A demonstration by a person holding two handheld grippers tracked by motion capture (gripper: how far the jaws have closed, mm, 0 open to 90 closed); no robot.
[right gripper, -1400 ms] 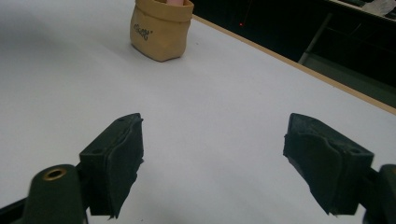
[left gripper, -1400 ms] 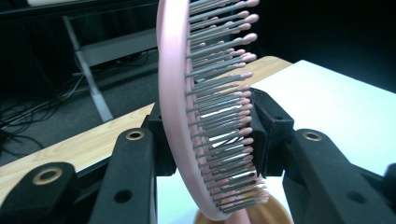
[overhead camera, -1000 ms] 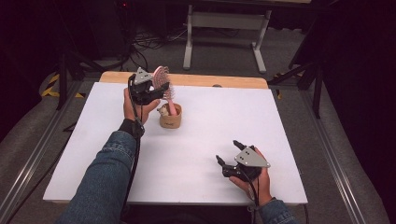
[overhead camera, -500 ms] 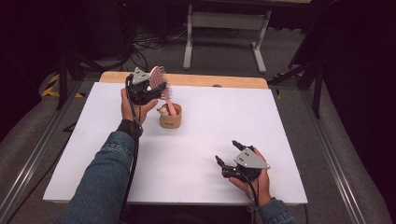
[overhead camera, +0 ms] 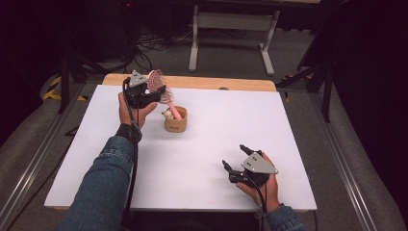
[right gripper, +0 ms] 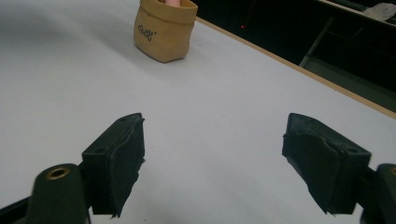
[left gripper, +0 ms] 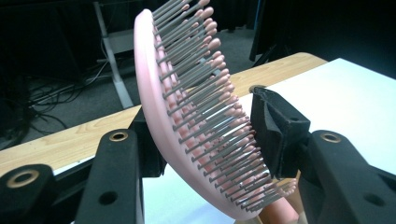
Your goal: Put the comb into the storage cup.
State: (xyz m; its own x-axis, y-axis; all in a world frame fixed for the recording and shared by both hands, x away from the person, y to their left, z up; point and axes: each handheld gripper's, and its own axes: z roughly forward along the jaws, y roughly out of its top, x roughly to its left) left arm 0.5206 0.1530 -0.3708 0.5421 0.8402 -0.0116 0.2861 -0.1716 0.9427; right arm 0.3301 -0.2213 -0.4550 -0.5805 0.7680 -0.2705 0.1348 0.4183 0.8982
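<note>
Hairbrush [overhead camera: 159, 85] in pink plastic stands handle-down in a small tan fabric pouch [overhead camera: 175, 124] at the far left of the white table [overhead camera: 298, 144], its bristled head leaning up and away from the person. The left gripper [overhead camera: 153, 95] is at the head of the brush, and its own view shows the pink back [left gripper: 149, 88] just beside one pad and the grey bristles [left gripper: 205, 112] at the other. Those jaws have just been opening with the brush head between them, so the hold looks as good as let go, though whether the bristle tips yet clear the pad cannot be told. A small pale object [overhead camera: 168, 114] sits in the pouch beside the handle; what it is cannot be made out. Judged from this, the placing of the brush in the pouch is nearly done, and what remains is for the left hand to back off without tipping brush or pouch. At the near right, well apart from the pouch, the right gripper [overhead camera: 237, 164] rests low over bare table, jaws spread wide and empty, the pouch [right gripper: 164, 29] showing far ahead in its view.
</note>
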